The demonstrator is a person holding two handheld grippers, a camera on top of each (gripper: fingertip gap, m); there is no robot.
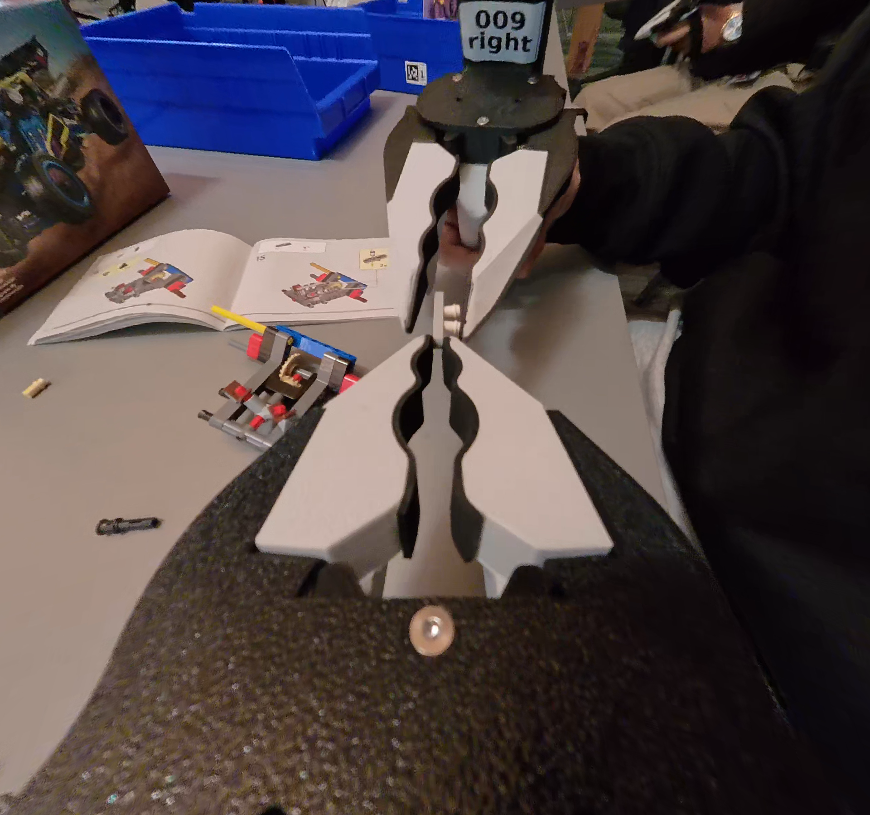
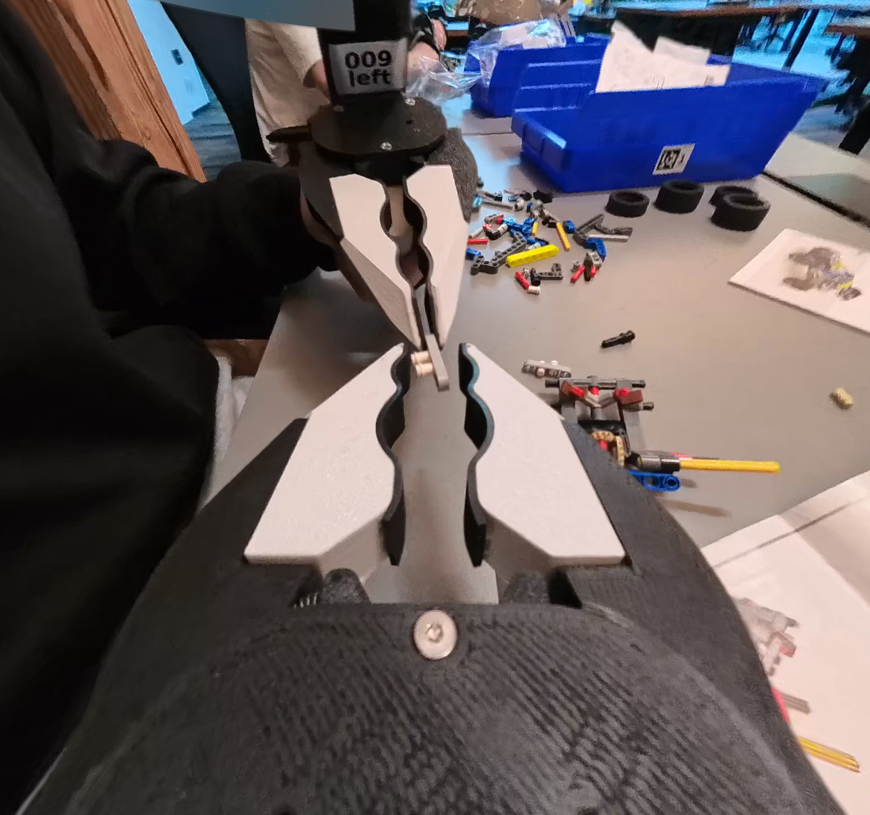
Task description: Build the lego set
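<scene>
My left gripper (image 1: 438, 342) is shut on a thin grey Lego beam (image 1: 439, 314) that carries two tan pins (image 1: 452, 316). It holds the beam above the table. My right gripper (image 2: 432, 349) is open, and its fingertips straddle the beam's (image 2: 438, 366) free end, with the pins (image 2: 421, 364) by its left finger. In the left wrist view the right gripper (image 1: 437, 331) comes in from above, and in the right wrist view the left gripper (image 2: 429, 342) does so. The partly built model (image 1: 282, 382) with a yellow axle lies on the table left of the grippers and also shows in the right wrist view (image 2: 607, 411).
An open instruction booklet (image 1: 226, 279) and the set's box (image 1: 56, 156) lie at the left, with blue bins (image 1: 226, 86) behind. A pile of loose parts (image 2: 532, 246) and black tyres (image 2: 682, 201) sit near a blue bin (image 2: 659, 123). A black pin (image 1: 127, 525) and a tan piece (image 1: 36, 387) lie loose.
</scene>
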